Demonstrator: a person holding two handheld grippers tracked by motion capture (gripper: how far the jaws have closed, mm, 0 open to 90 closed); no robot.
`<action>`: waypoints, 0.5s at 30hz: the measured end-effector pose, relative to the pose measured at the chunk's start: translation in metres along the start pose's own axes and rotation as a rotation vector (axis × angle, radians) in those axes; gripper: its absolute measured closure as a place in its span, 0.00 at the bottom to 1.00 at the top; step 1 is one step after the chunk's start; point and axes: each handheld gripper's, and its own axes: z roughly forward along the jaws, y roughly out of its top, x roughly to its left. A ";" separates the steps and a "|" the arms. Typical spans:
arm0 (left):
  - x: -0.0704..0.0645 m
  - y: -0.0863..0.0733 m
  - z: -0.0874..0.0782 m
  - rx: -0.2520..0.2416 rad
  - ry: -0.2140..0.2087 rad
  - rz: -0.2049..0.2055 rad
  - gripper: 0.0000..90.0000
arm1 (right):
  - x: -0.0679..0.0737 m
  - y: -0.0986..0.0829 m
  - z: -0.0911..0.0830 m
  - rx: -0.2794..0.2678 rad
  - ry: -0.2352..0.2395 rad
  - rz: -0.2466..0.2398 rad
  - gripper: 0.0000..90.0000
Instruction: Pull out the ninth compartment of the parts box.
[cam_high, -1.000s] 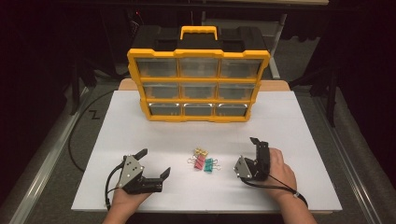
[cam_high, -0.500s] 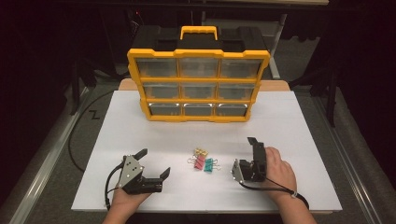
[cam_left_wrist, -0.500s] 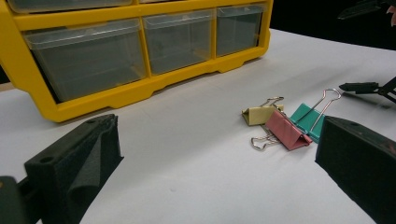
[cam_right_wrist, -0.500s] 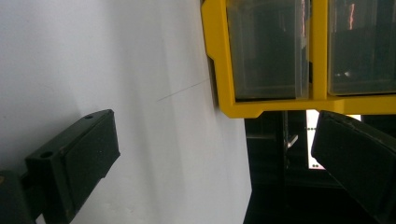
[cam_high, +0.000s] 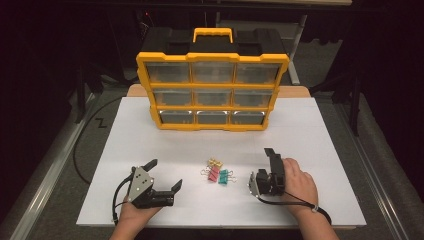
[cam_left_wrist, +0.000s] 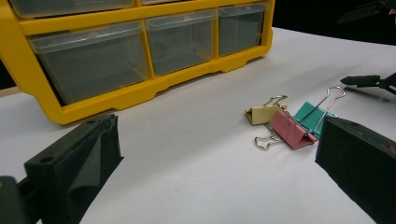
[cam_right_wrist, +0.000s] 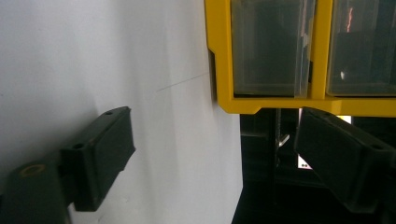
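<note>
- Three binder clips (cam_high: 217, 173) lie clustered mid-bench, between two released grippers, within either's reach.
- Left gripper (cam_high: 165, 176) faces them; right gripper (cam_high: 262, 166) lies rolled sideways, empty.

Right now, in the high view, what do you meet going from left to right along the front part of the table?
left gripper → pink binder clip → teal binder clip → right gripper

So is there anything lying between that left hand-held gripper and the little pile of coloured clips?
Nothing visible does. Bare white table top lies between the open left hand-held gripper and the small pile of yellow, pink and teal metal binder clips. The yellow plastic drawer organiser stands well behind them.
</note>
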 end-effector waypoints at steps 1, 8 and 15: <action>0.000 0.000 0.000 -0.001 0.001 -0.001 0.01 | 0.000 0.000 0.000 -0.001 0.004 0.001 0.18; -0.001 -0.001 0.002 0.012 -0.002 0.006 0.01 | 0.002 0.000 -0.003 -0.002 -0.018 0.021 0.31; -0.001 0.000 0.002 0.013 -0.012 -0.003 0.01 | 0.004 0.004 -0.005 -0.018 -0.033 0.010 0.45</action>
